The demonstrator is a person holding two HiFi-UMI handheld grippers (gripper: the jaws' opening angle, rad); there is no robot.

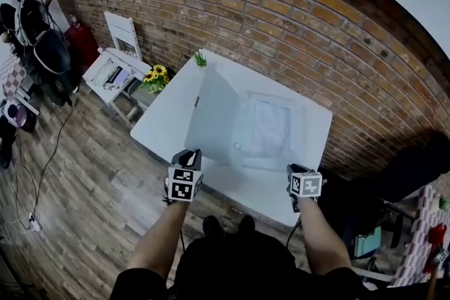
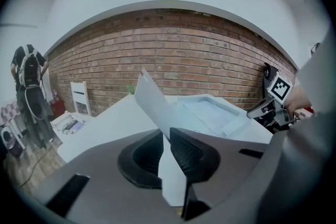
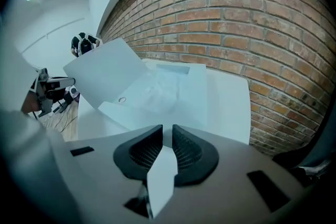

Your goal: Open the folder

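Observation:
A translucent white folder lies on the white table (image 1: 165, 112). Its cover (image 1: 211, 116) stands lifted, hinged along the left, above the back sheet (image 1: 271, 131), where papers lie. My left gripper (image 1: 190, 153) is shut on the cover's near edge; in the left gripper view the cover (image 2: 151, 98) runs up from between the pads of that gripper (image 2: 167, 136). At the folder's near right corner, my right gripper (image 1: 294, 173) is shut on a white edge of the back sheet (image 3: 161, 173), which is pinched between the pads of that gripper (image 3: 167, 136). The raised cover (image 3: 107, 77) shows a snap button (image 3: 122, 99).
A brick wall runs behind the table. Sunflowers (image 1: 156, 77) and a small green plant (image 1: 200, 58) stand at the table's far left corner. A white chair (image 1: 118, 61) with papers, a red cylinder (image 1: 83, 43) and a rack with bags (image 1: 31, 24) stand on the wooden floor at left.

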